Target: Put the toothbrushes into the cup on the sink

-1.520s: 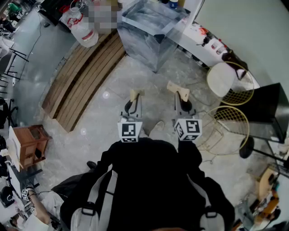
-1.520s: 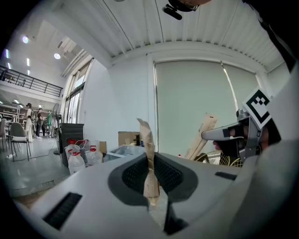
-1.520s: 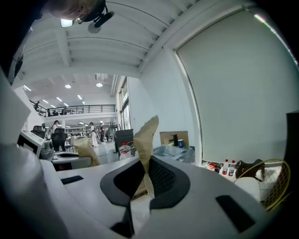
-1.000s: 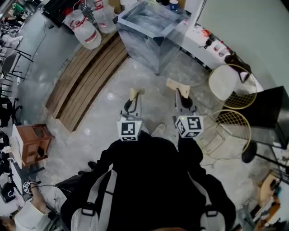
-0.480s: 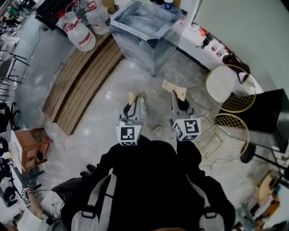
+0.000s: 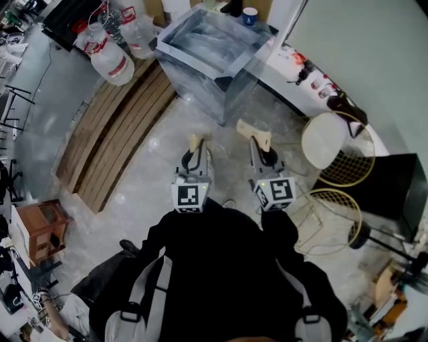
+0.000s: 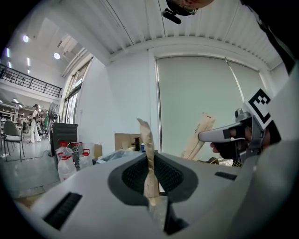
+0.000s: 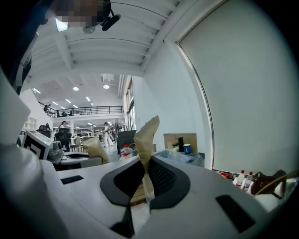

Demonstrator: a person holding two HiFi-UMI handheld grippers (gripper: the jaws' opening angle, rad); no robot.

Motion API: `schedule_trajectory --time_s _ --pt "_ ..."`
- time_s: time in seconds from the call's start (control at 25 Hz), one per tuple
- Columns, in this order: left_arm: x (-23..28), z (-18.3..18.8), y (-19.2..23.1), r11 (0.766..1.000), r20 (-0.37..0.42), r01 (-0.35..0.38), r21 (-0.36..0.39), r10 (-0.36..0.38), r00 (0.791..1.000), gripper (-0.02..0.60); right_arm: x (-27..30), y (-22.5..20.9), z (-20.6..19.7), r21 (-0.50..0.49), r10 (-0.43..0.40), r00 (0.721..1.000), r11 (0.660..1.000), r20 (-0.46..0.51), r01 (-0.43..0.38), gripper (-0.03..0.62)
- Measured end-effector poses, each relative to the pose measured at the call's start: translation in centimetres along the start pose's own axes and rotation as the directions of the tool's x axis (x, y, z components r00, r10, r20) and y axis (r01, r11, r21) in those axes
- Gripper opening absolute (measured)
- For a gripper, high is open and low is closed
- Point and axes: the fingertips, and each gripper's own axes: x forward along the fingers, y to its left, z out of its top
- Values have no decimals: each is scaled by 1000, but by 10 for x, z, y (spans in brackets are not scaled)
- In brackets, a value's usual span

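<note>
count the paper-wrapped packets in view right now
2. One packet is clamped in the left tool, the other packet in the right tool. More may be hidden elsewhere.

Bright, even light from ceiling lamps (image 8: 76,88); gripper views curve fisheye-round with black corners, floor (image 6: 154,143) glints.

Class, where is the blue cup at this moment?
In the head view, the blue cup stands at the top edge, at the far side of the sink, just right of the black tap.
</note>
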Motion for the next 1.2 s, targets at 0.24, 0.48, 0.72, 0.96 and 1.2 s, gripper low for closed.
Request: schedule_trajectory --time_s 0.24,0.48,0.72,0.96,1.2 --pt "80 25 34 999 12 41 8 -41 999 32 72 -28 31 -4 -33 999 999 6 33 30" --pt "149 50 79 997 17 74 -1 -74 997 32 139 -50 57 7 -87 996 996 1 87 29" --pt "209 65 118 994 19 108 12 -108 994 32 203 -70 73 28 -134 991 991 8 133 30" --pt "248 69 148 992 20 127 12 -128 992 32 248 -85 85 23 -175 985 984 2 175 29" --pt "271 60 160 992 -4 127 -17 -127 992 32 272 -95 84 32 -182 983 983 -1 182 30"
